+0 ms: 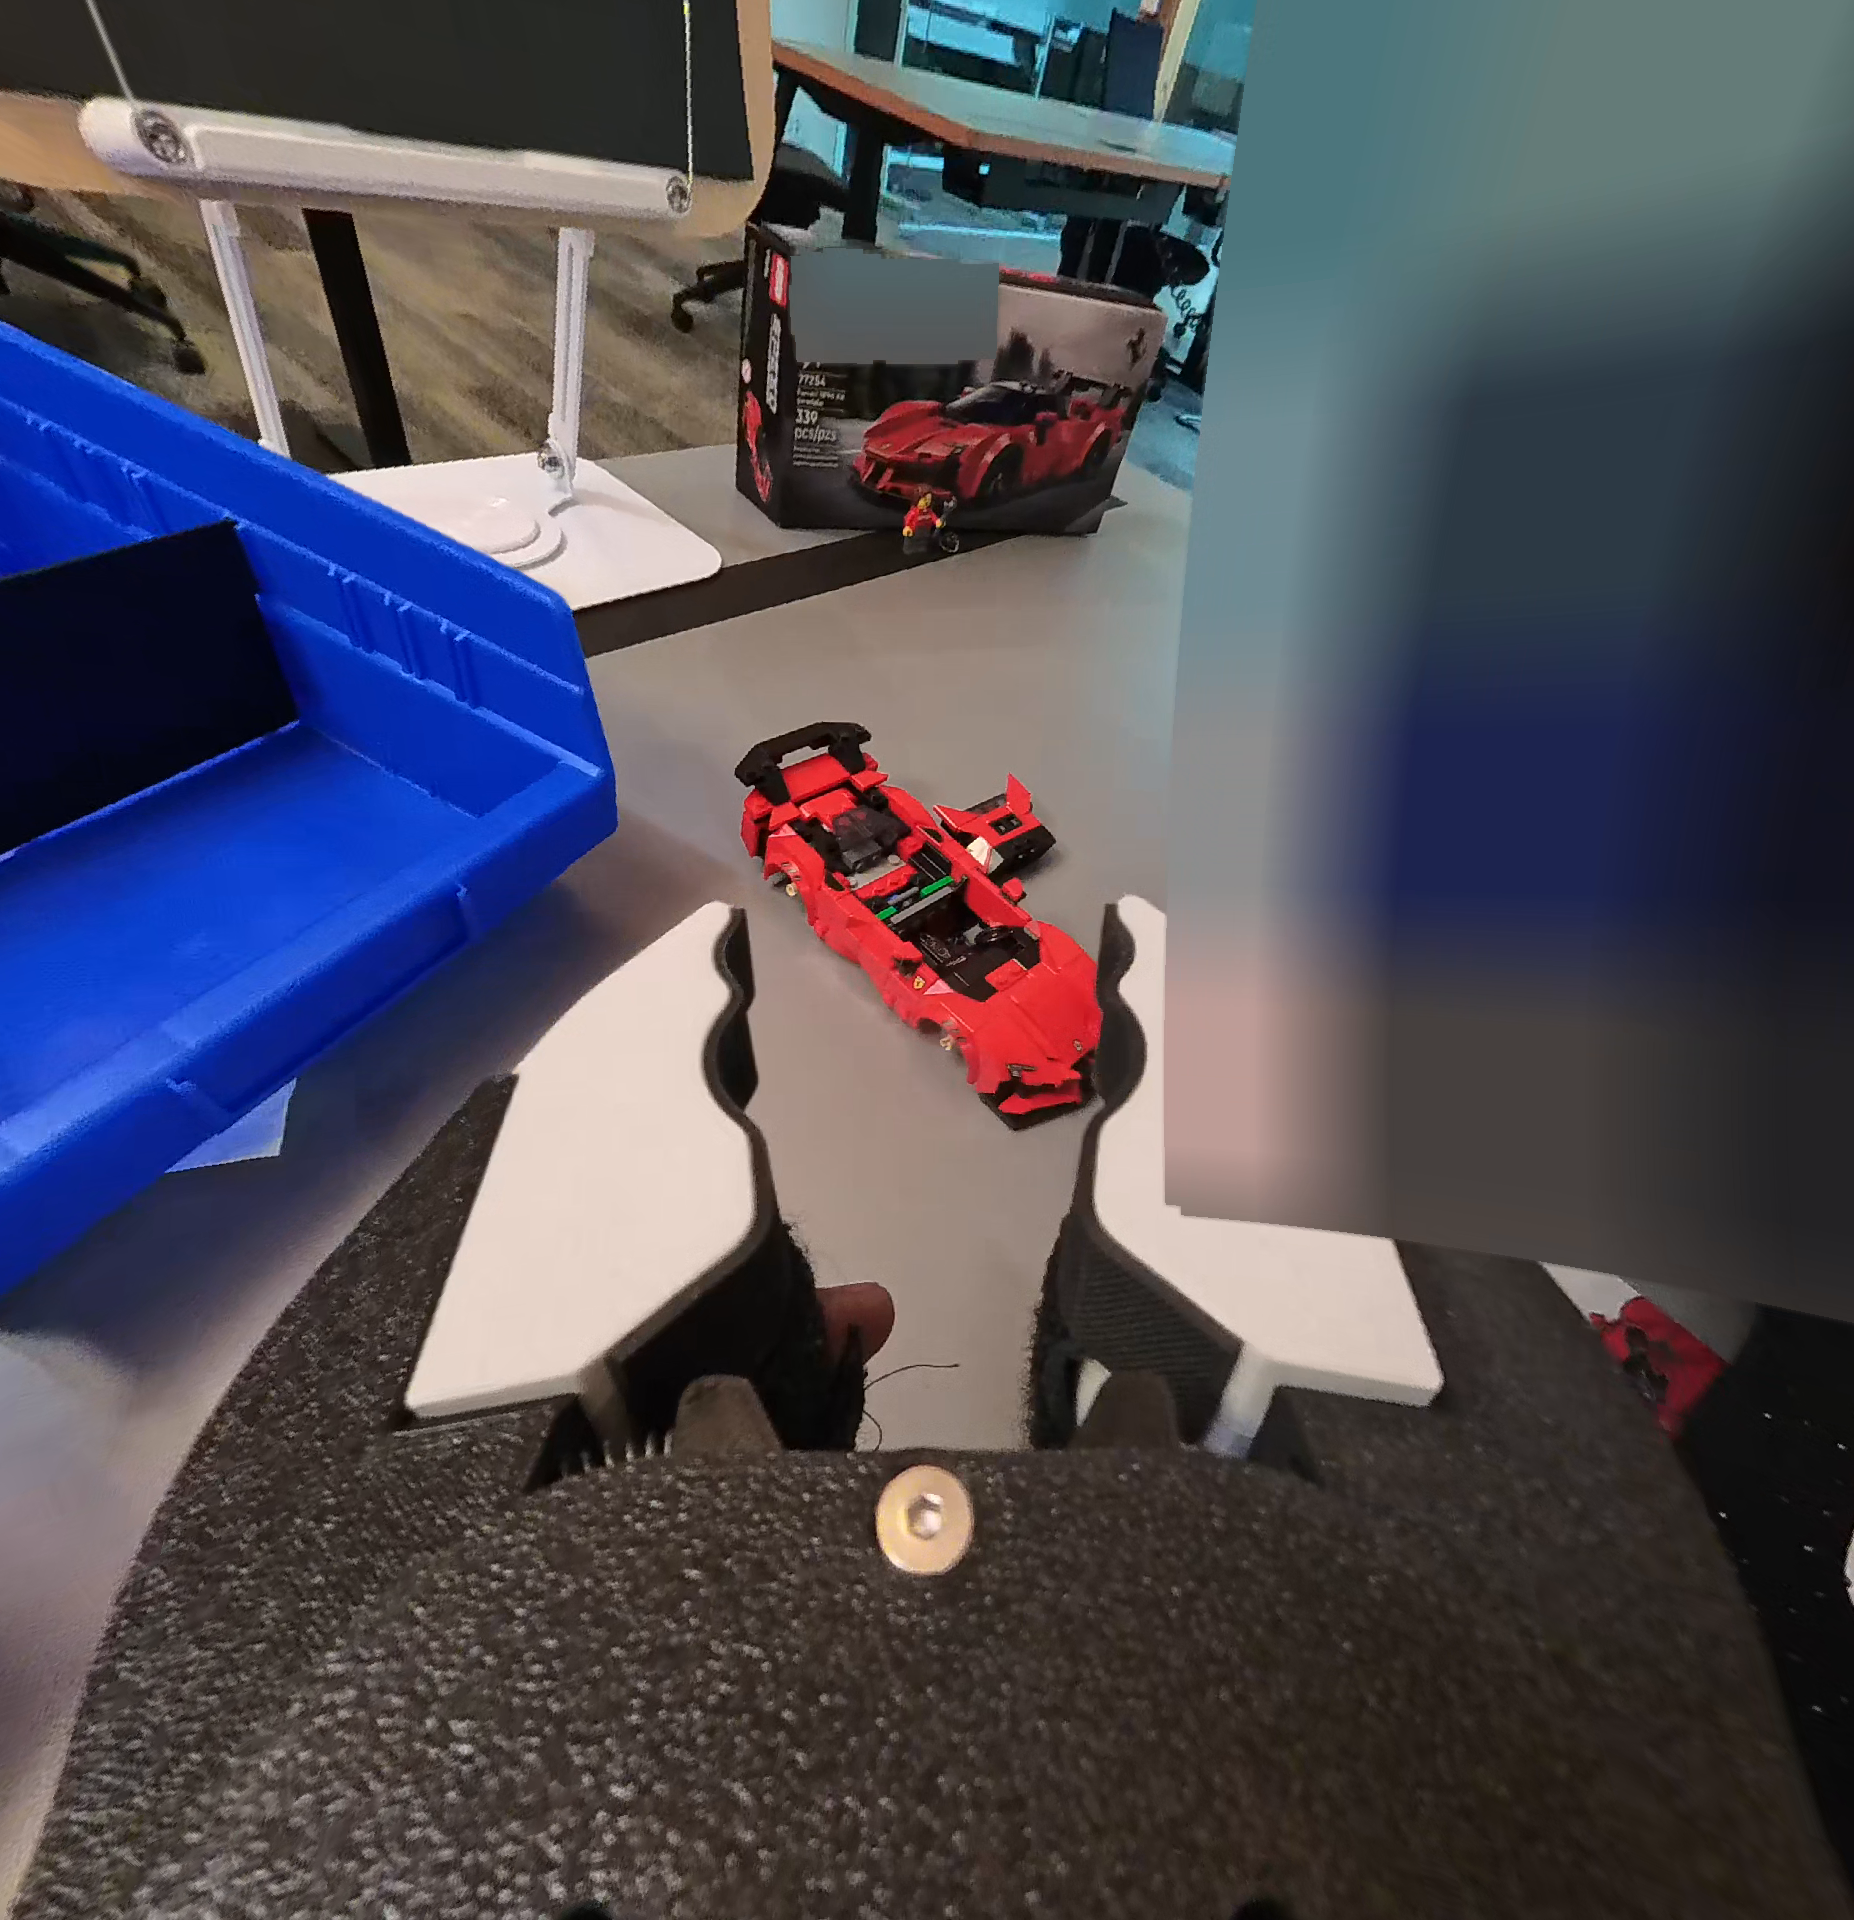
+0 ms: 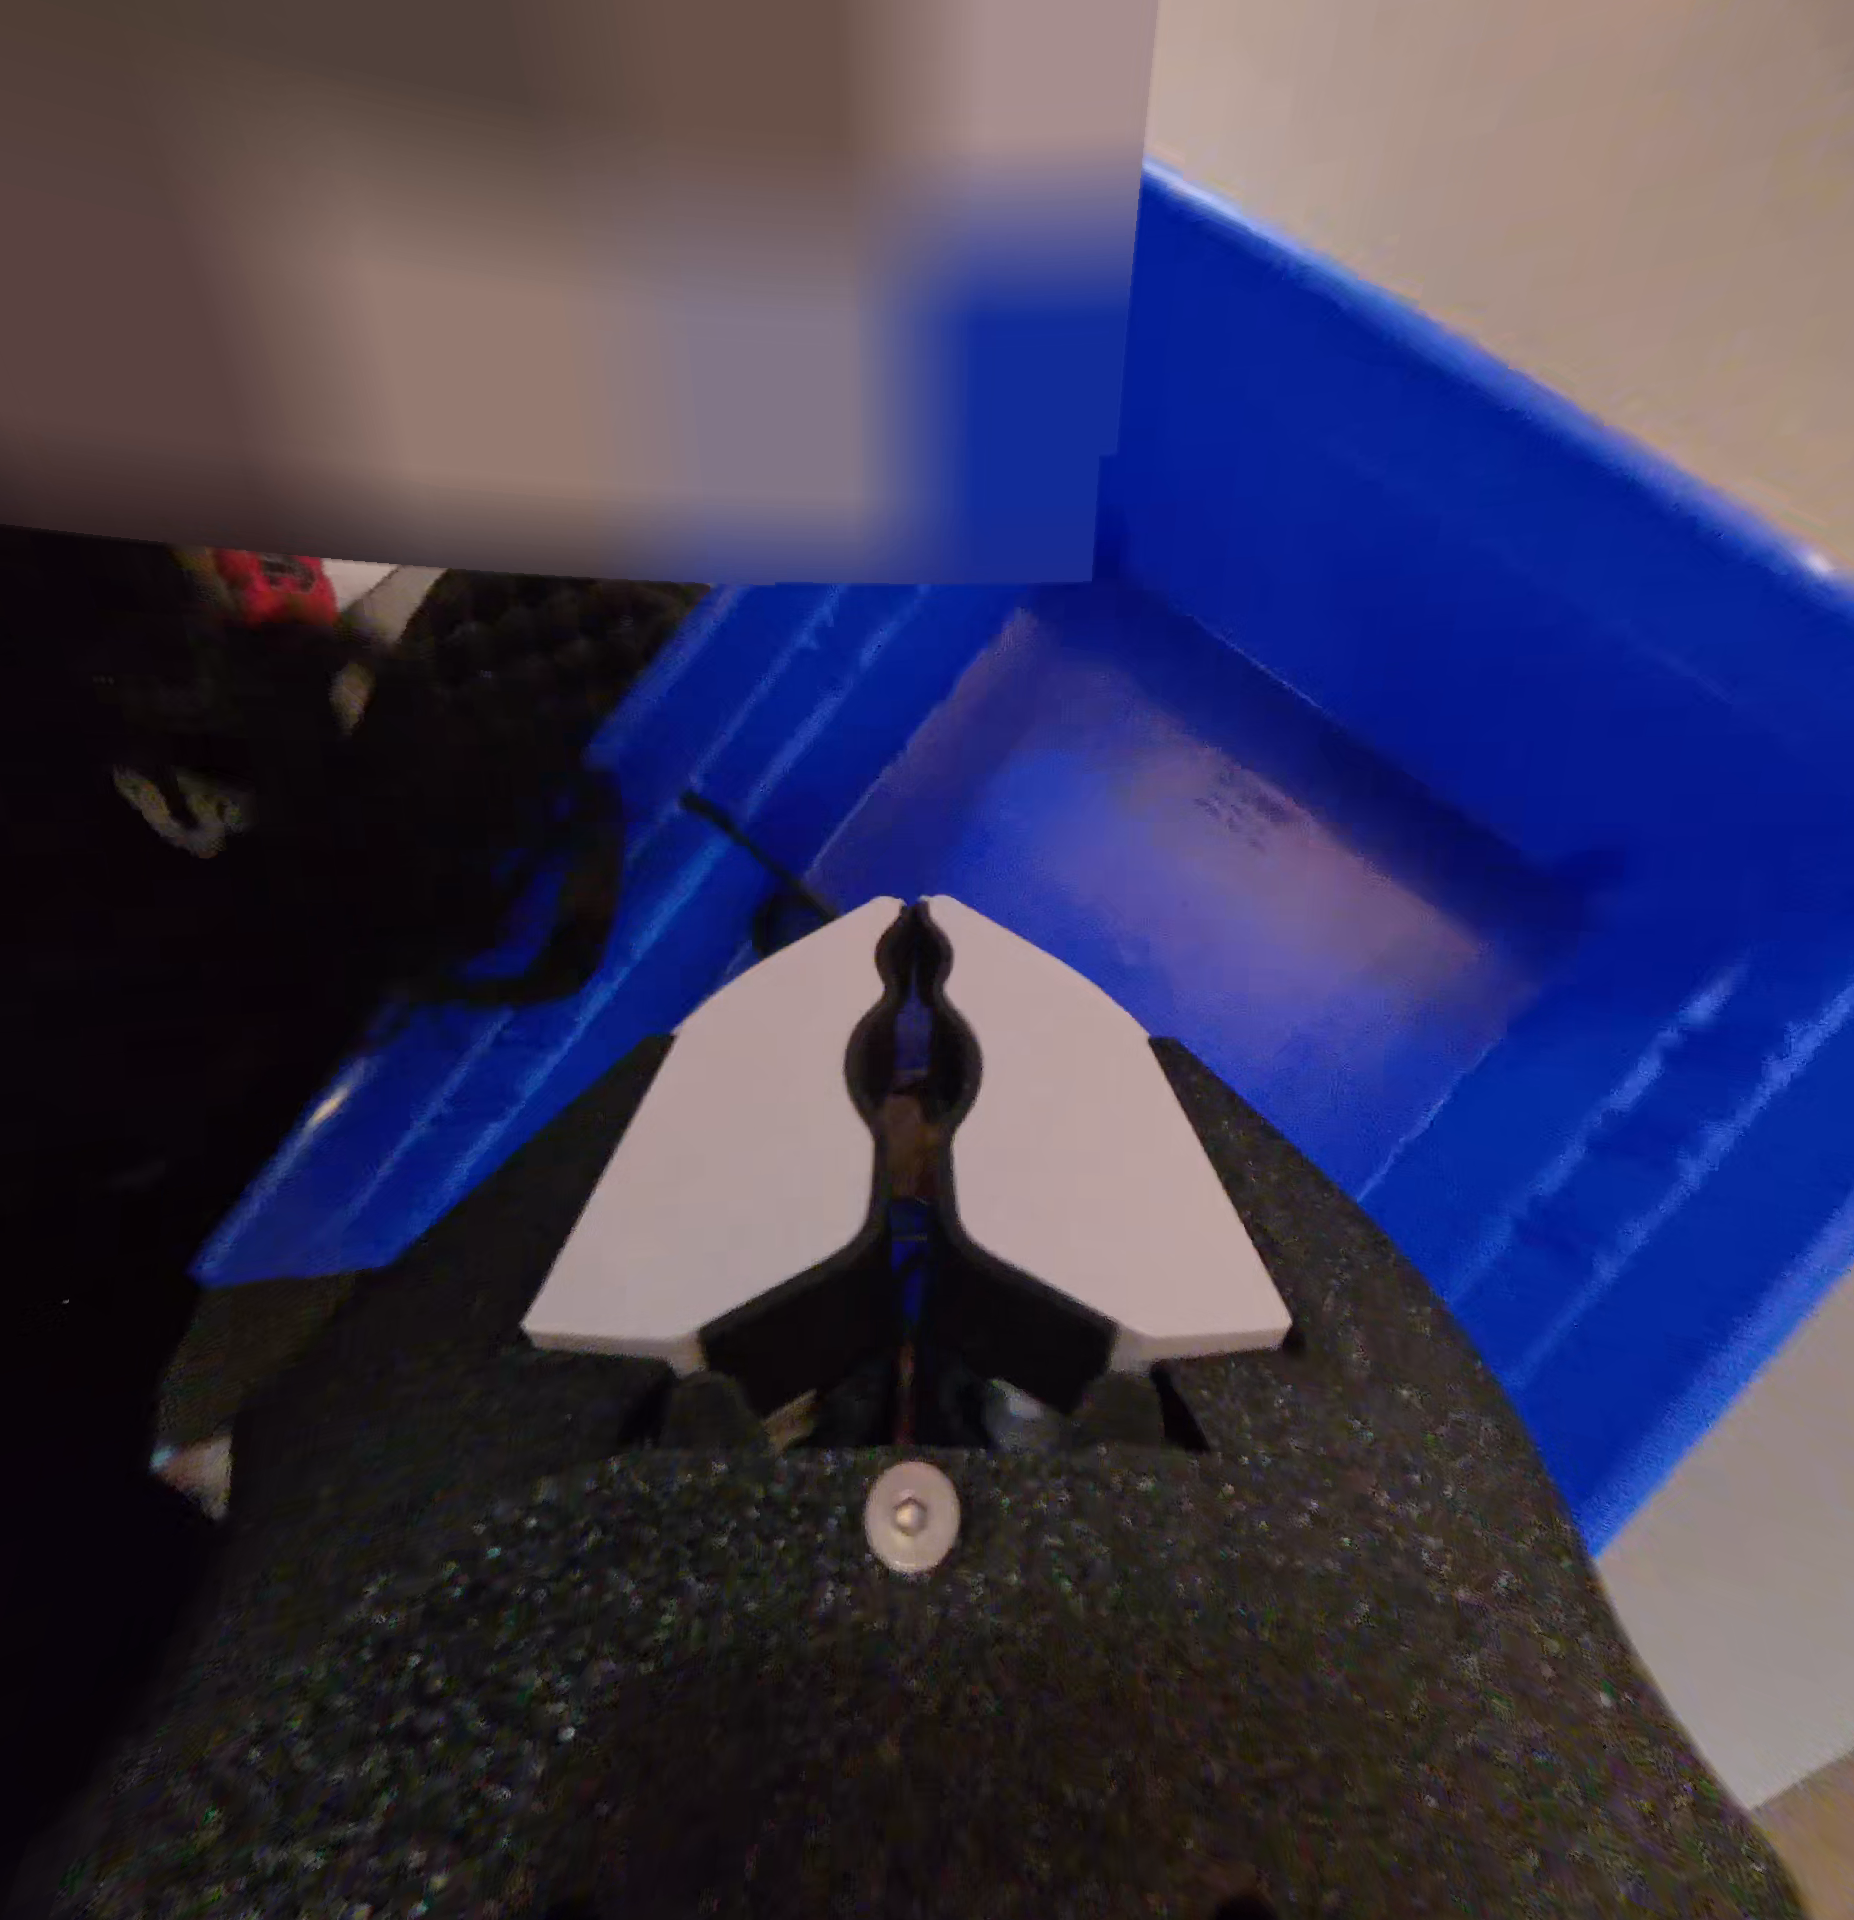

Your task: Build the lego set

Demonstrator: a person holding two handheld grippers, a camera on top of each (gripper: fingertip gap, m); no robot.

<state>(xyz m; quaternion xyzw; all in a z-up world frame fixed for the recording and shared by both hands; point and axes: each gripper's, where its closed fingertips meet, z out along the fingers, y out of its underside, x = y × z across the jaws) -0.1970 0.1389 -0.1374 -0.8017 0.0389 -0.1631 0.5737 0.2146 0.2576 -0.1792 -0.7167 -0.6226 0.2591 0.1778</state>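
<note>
A partly built red lego car (image 1: 907, 935) lies on the grey table (image 1: 902, 665), its nose towards me. A separate red and black sub-assembly (image 1: 998, 831) lies just beside its right side. My left gripper (image 1: 925, 912) is open and holds nothing; it hovers near the car, and its white fingers (image 1: 632, 1091) frame the car's front half. My right gripper (image 2: 915, 910) is shut, its tips touching above the floor of a blue bin (image 2: 1318, 852). I see no brick between its tips.
The blue bin (image 1: 279, 831) with a black divider stands left of the car. The lego box (image 1: 933, 416) and a minifigure (image 1: 923, 520) stand at the back. A white stand base (image 1: 549, 530) is back left. Something red (image 1: 1650, 1351) lies at the lower right. My right fingertips sit around 45 cm from my left ones.
</note>
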